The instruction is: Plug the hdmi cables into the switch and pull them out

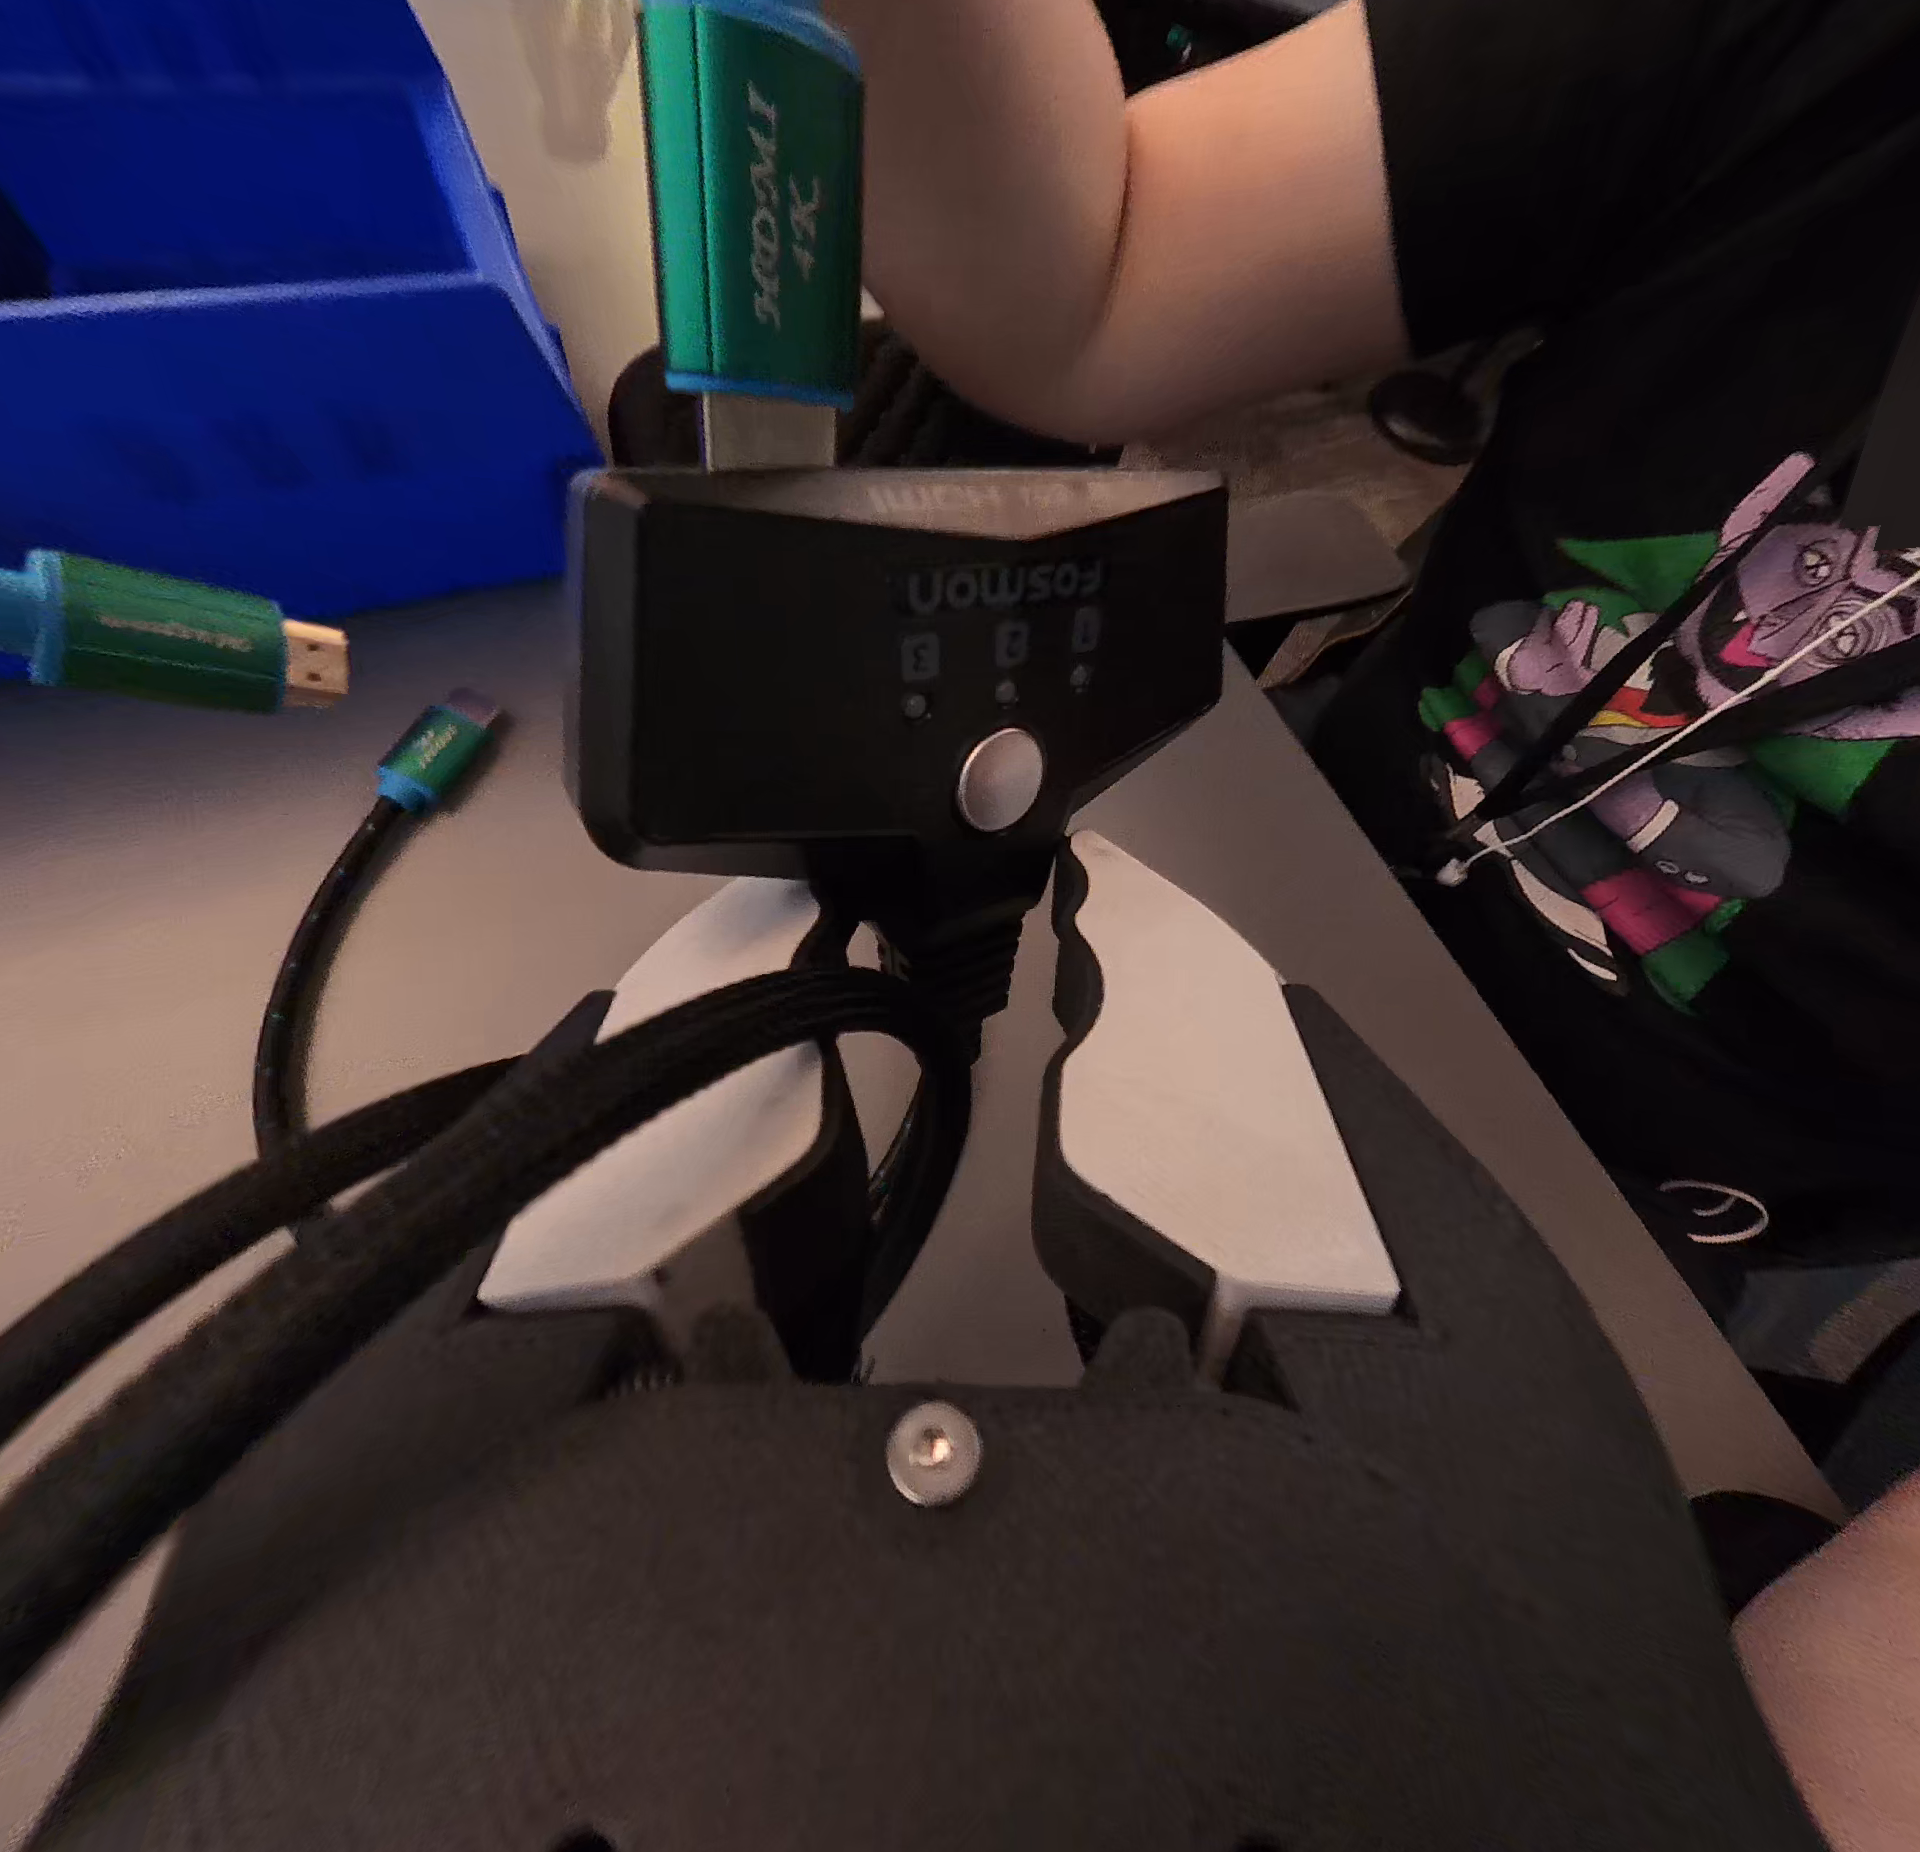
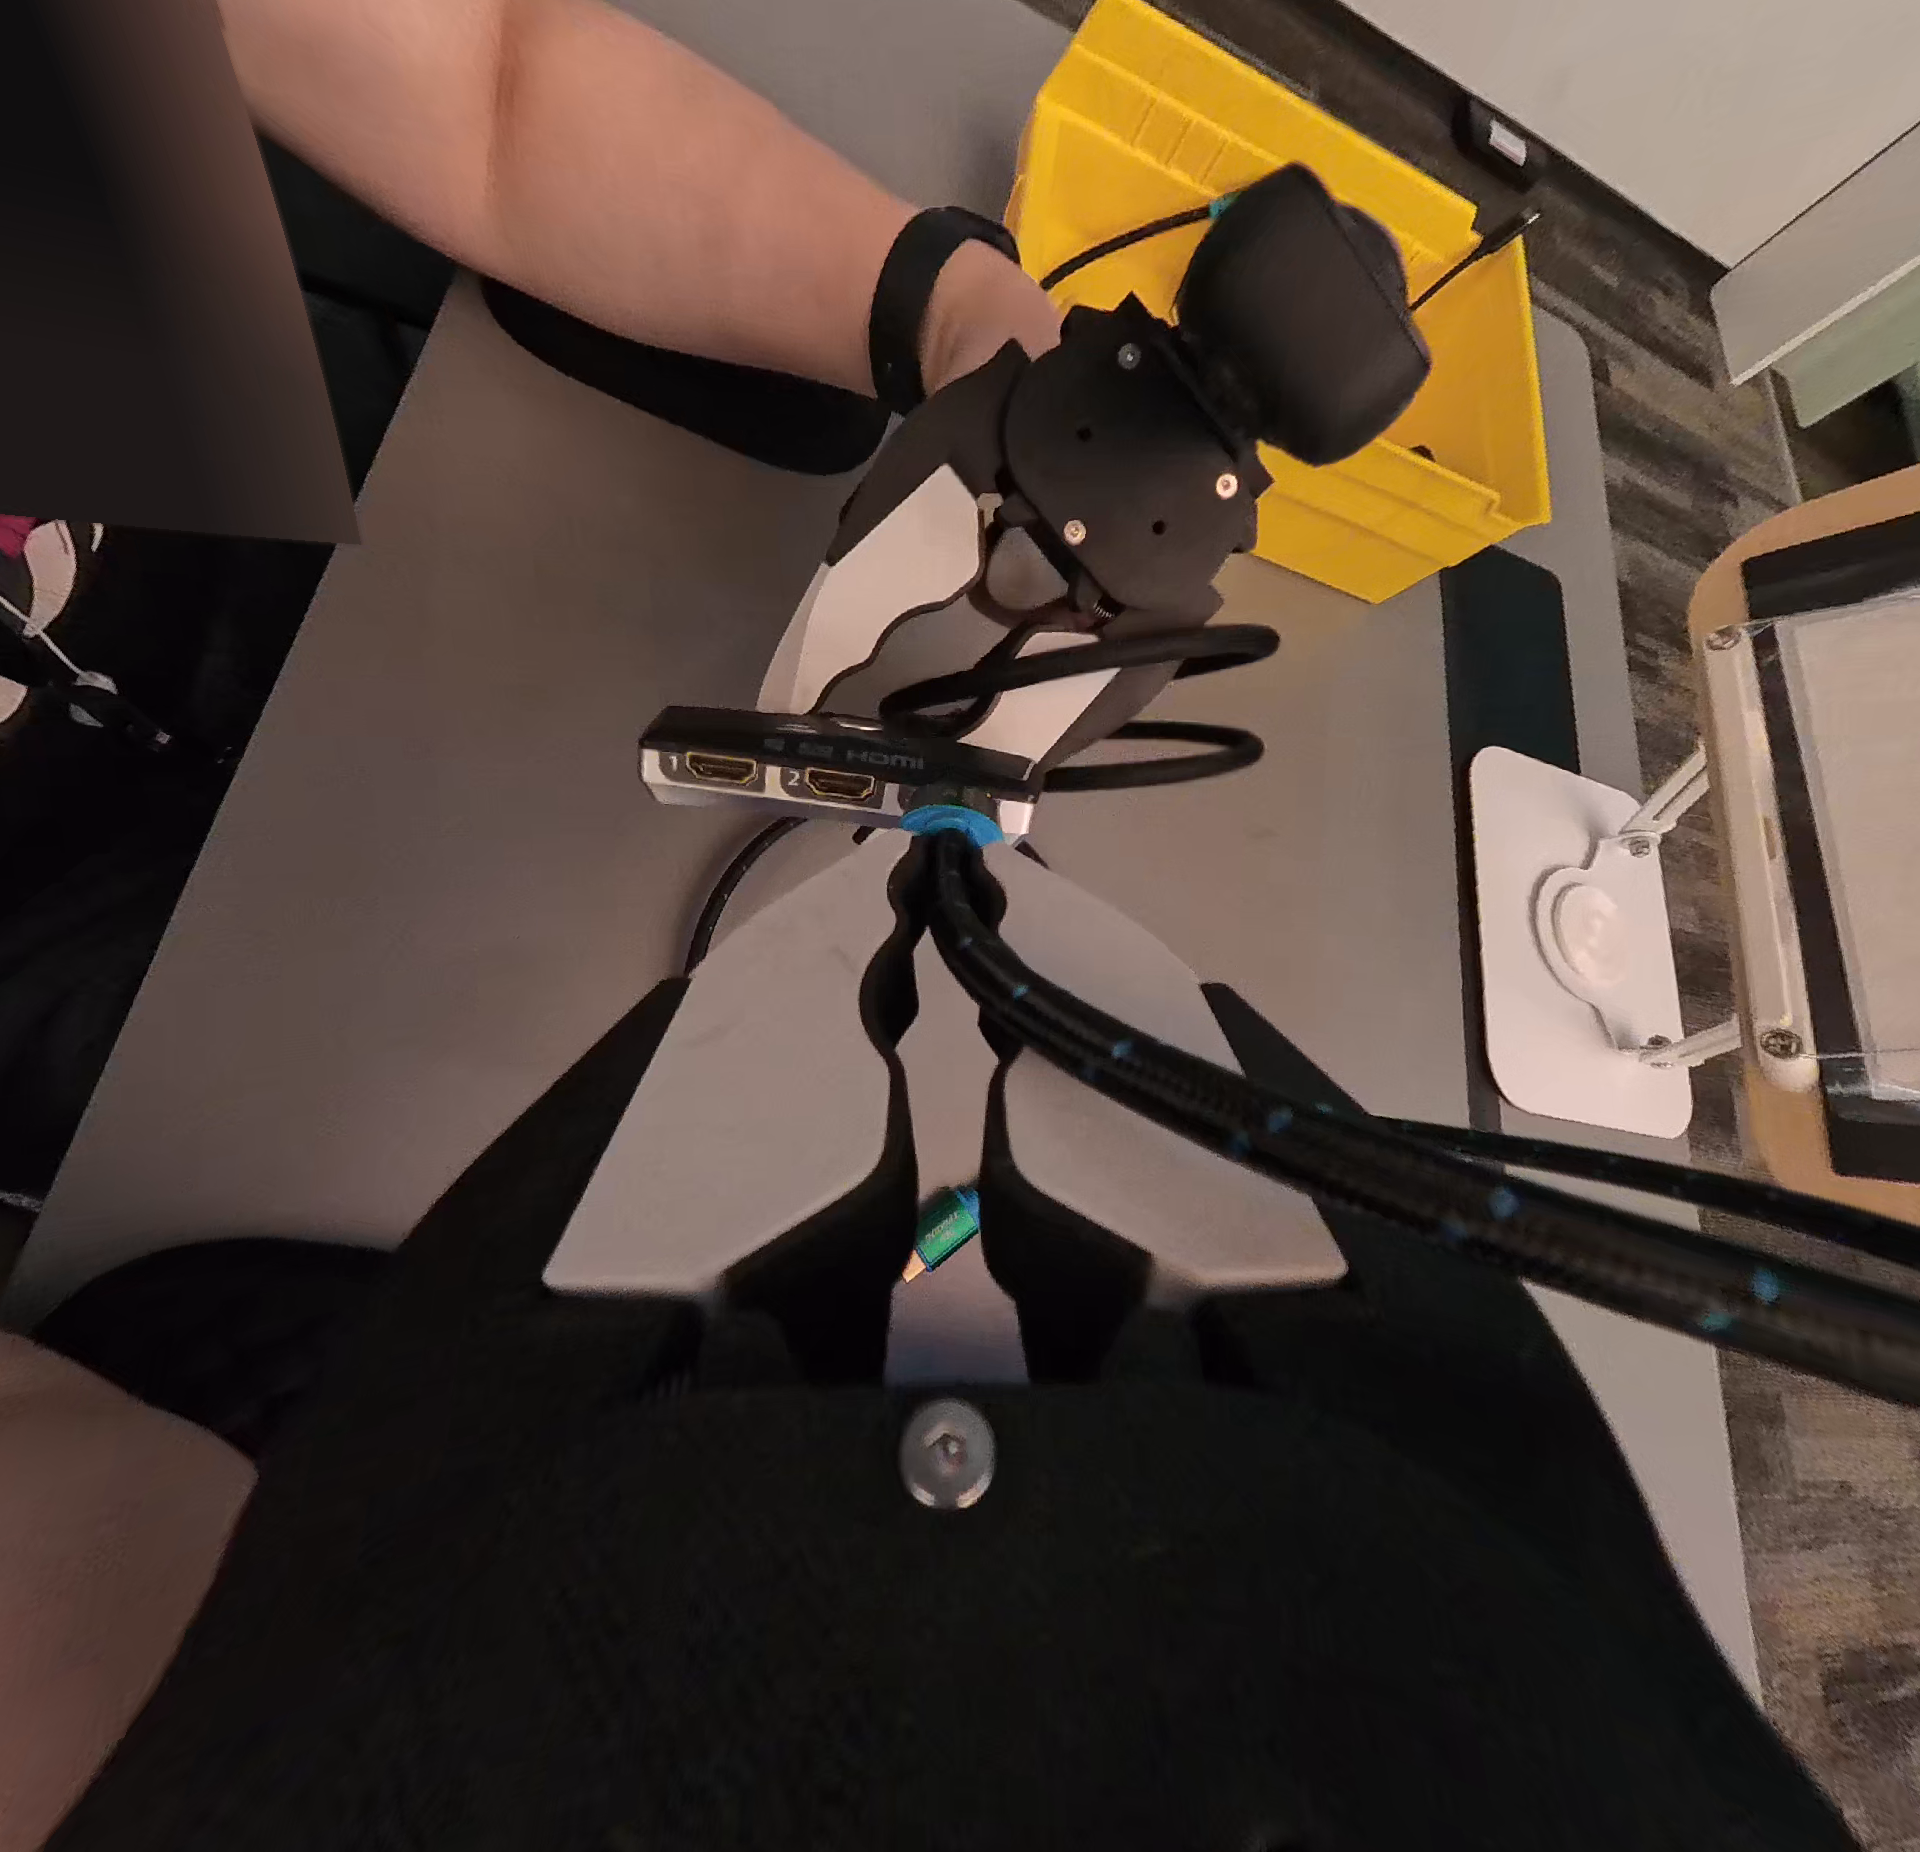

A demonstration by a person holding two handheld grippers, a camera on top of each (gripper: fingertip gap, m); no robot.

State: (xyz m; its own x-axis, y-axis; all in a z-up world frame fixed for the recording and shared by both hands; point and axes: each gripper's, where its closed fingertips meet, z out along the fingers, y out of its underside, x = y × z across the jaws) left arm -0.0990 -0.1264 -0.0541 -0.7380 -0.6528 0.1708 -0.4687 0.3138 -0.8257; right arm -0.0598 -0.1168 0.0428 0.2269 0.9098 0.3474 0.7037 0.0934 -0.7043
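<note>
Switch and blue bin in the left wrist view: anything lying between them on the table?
Nothing lies directly between; the switch overlaps the blue bin. Just below, a loose green HDMI plug lies on the table.

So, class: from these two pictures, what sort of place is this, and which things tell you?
Probably an office or lab workbench, not a home. A plain grey tabletop carries a blue plastic storage bin and a yellow plastic storage bin, and grey patterned carpet flooring lies beyond the table edge.

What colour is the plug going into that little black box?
Green with light-blue ends, on the HDMI plug entering the switch. The left wrist view shows it best.
</note>
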